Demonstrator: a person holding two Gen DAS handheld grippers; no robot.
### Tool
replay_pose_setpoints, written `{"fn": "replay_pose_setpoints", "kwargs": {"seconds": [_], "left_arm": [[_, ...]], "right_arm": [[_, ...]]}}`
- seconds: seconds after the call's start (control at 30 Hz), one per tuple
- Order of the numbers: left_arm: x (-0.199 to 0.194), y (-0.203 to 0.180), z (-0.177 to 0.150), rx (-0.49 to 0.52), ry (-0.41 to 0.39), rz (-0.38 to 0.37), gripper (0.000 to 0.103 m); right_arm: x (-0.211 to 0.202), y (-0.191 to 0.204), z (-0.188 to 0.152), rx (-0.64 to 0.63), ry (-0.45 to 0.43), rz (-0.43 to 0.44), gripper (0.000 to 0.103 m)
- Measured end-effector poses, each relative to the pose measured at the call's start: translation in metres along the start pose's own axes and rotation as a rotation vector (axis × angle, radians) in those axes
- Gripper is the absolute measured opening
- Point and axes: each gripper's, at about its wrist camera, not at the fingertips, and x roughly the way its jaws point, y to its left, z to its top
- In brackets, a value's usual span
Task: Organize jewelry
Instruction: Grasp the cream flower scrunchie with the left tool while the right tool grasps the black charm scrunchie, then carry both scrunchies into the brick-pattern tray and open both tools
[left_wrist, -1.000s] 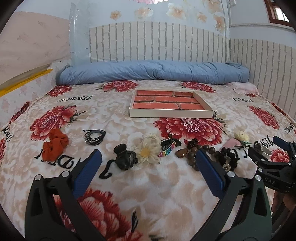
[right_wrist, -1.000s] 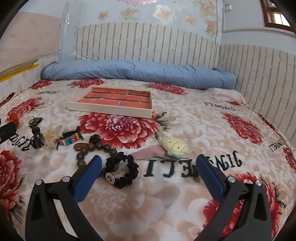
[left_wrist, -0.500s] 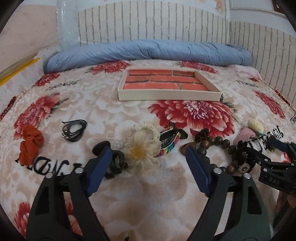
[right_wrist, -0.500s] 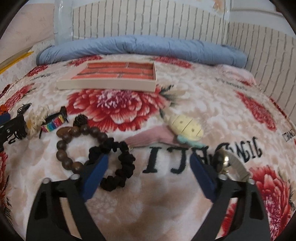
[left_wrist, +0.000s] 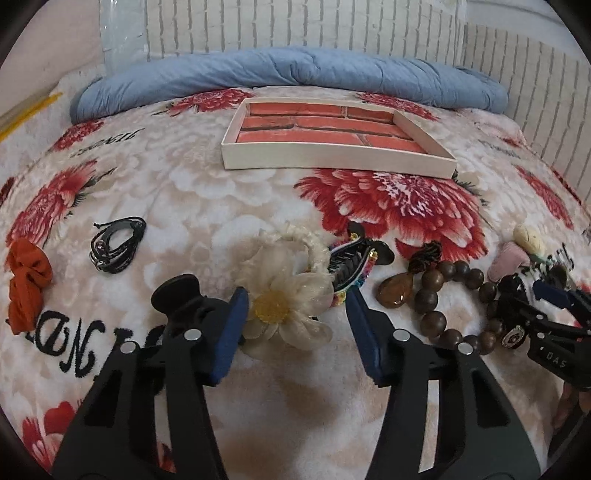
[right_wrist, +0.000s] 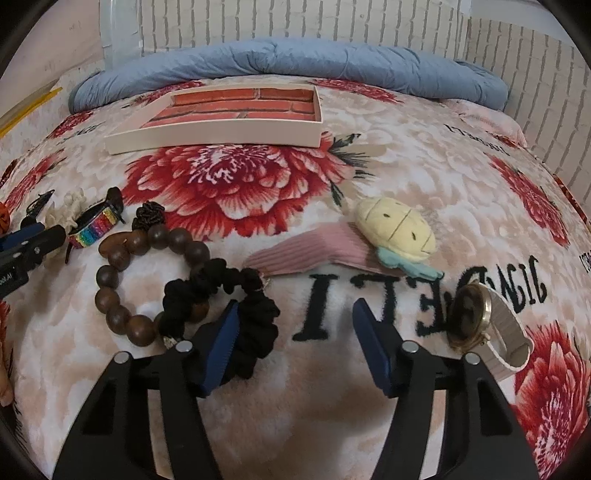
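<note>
Left-wrist view runs, left to right along the near row on the floral blanket (left_wrist: 177, 192), from an orange scrunchie (left_wrist: 26, 280) and a coil of black cords (left_wrist: 116, 245) to a cream flower tie (left_wrist: 288, 299), a rainbow claw clip (left_wrist: 354, 264), a bead bracelet (left_wrist: 443, 295) and, at the far right edge, the other tool. The left gripper (left_wrist: 295, 328) straddles the flower: its jaws have just been closing, the left pad looks at the petals' edge, the right pad stands clear, so nothing is clamped yet. Beyond, the tray (left_wrist: 332, 162) with its brick-print floor sits far and central, and I see nothing in it. Right-wrist view shows the bead bracelet (right_wrist: 122, 288), then a black scrunchie (right_wrist: 255, 325), a pink clip with a plush pineapple (right_wrist: 395, 229), and a watch (right_wrist: 491, 325) at the right. The right gripper (right_wrist: 295, 339) has also just been narrowing; its left pad lies on or over the scrunchie's near loop, while between the jaws is mostly bare blanket, so it is unclamped too. My reading is that sorting has barely begun and both tools are at the first pick. Next, the left should finish pinching the flower. The right likely needs to shift left to centre the scrunchie before squeezing.
</note>
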Motion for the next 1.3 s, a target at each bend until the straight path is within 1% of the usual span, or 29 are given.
{"fn": "replay_pose_setpoints", "kwargs": {"seconds": [0.07, 0.1, 0.2, 0.47, 0.57, 0.73, 0.83, 1.0, 1.17, 1.3], "left_arm": [[0.003, 0.003, 0.001, -0.002, 0.002, 0.002, 0.048], [0.005, 0.003, 0.002, -0.002, 0.009, 0.0, 0.042], [0.009, 0.005, 0.002, -0.003, 0.021, -0.011, 0.037], [0.012, 0.004, 0.003, 0.007, 0.028, -0.01, 0.03], [0.012, 0.007, 0.003, -0.004, 0.027, -0.019, 0.029], [0.011, 0.01, 0.002, -0.017, 0.022, -0.024, 0.025], [0.01, 0.01, 0.002, -0.011, 0.018, -0.017, 0.025], [0.008, 0.009, 0.001, -0.009, 0.014, -0.016, 0.024], [0.0, 0.01, 0.004, -0.014, 0.0, -0.03, 0.023], [-0.008, 0.01, 0.014, -0.019, -0.023, -0.049, 0.023]], "right_arm": [[0.002, 0.001, 0.001, -0.005, 0.006, 0.002, 0.057], [0.003, 0.002, 0.002, -0.007, 0.009, 0.004, 0.054], [0.005, 0.004, 0.002, -0.016, 0.013, 0.003, 0.051], [0.006, 0.009, 0.002, -0.038, 0.016, 0.019, 0.039], [0.006, 0.01, 0.002, -0.044, 0.014, 0.033, 0.033], [0.003, 0.012, 0.001, -0.053, 0.0, 0.051, 0.021], [-0.001, 0.013, 0.001, -0.057, -0.019, 0.055, 0.016], [-0.01, 0.013, 0.002, -0.057, -0.05, 0.061, 0.015], [-0.018, 0.01, 0.013, -0.05, -0.084, 0.076, 0.014], [-0.021, 0.008, 0.027, -0.042, -0.109, 0.088, 0.014]]}}
